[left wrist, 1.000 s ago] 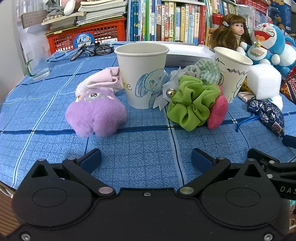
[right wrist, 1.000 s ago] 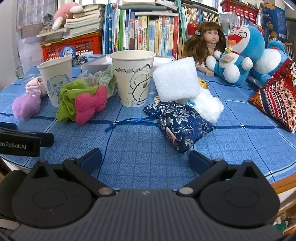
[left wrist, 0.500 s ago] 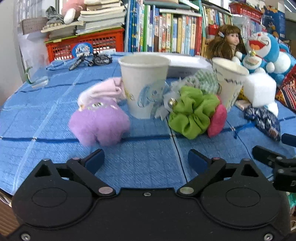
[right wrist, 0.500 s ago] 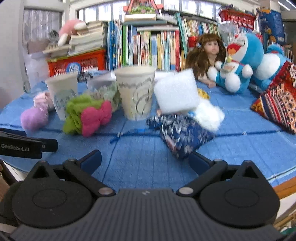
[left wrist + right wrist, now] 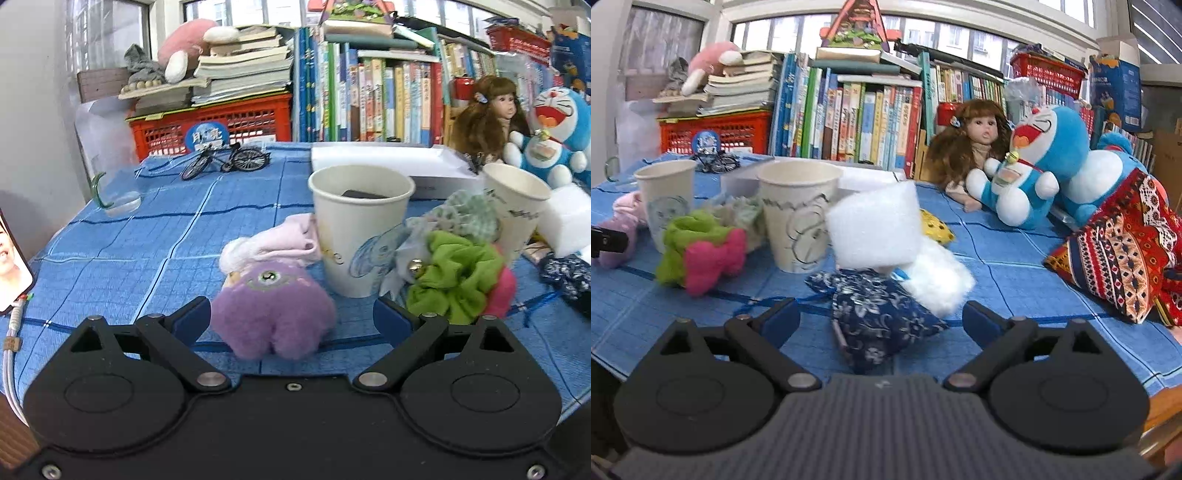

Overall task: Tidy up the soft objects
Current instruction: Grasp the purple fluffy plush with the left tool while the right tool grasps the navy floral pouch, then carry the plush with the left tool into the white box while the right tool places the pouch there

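the left gripper [image 5: 291, 317] stands wide, its jaws having just been closing a little, with the purple plush [image 5: 273, 314] low in the middle of the left wrist frame between the blue pads [image 5: 192, 319]; whether the left pad brushes the fur i cannot tell, and nothing is clamped yet. the right gripper [image 5: 881, 321] is also wide and holds nothing, with the dark floral pouch [image 5: 879, 317] lying between its fingers at lower centre of the right wrist frame.

what could go wrong: the purple plush sits just beside the pink cloth [image 5: 273, 243] and close to the left paper cup [image 5: 360, 229], which already has something dark inside. a push forward would likely shove the plush into the cup and tip it, since a paper cup is light. closing too shallow would pinch only fur and let the toy slip. on the right, the white foam block [image 5: 873, 225] rests against the pouch and the fluffy white wad [image 5: 938, 277], so lifting the pouch may topple the block toward the second paper cup [image 5: 798, 214].
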Tool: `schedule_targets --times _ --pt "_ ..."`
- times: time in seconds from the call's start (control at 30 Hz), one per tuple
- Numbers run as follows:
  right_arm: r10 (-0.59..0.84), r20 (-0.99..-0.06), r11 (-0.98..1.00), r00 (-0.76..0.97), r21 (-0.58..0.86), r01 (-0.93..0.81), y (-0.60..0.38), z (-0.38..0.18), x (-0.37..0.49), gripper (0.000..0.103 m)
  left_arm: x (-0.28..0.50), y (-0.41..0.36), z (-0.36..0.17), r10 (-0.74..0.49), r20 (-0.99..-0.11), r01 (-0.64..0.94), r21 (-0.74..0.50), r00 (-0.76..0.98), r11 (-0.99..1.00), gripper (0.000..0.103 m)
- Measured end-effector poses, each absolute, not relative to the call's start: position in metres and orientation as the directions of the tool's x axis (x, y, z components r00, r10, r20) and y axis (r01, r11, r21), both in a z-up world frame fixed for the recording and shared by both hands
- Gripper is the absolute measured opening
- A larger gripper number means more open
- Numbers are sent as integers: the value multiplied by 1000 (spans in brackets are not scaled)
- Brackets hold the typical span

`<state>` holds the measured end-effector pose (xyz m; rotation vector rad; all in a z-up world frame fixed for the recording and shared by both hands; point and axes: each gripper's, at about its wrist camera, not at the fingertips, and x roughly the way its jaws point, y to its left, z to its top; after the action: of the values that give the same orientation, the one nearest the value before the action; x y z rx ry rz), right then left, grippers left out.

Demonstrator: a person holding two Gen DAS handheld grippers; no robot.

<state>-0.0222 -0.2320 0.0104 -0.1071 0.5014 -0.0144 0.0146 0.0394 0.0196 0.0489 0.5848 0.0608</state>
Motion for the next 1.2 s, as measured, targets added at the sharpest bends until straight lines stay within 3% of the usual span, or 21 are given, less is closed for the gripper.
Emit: schedule_targets --times 0.43,0.53,0.63,0.8,1.2 --pt "-31 -520 997 854 -80 -12 -239 -1 2 86 40 43 -1 122 -568 -97 75 814 992 95" --pt "-17 -537 999 843 -50 -12 -241 -5 3 79 41 46 -4 95 -576 -84 45 812 995 87" --pt "-1 -535 999 845 -33 -19 -240 -4 -2 66 38 49 -4 112 -565 -101 50 818 994 77" --pt "17 -539 999 842 -15 -30 -235 2 -11 53 28 50 1 72 -567 -60 40 821 997 76" --pt "147 -535 989 832 54 -140 -219 22 -25 38 -9 19 27 -116 -534 136 -3 837 991 76"
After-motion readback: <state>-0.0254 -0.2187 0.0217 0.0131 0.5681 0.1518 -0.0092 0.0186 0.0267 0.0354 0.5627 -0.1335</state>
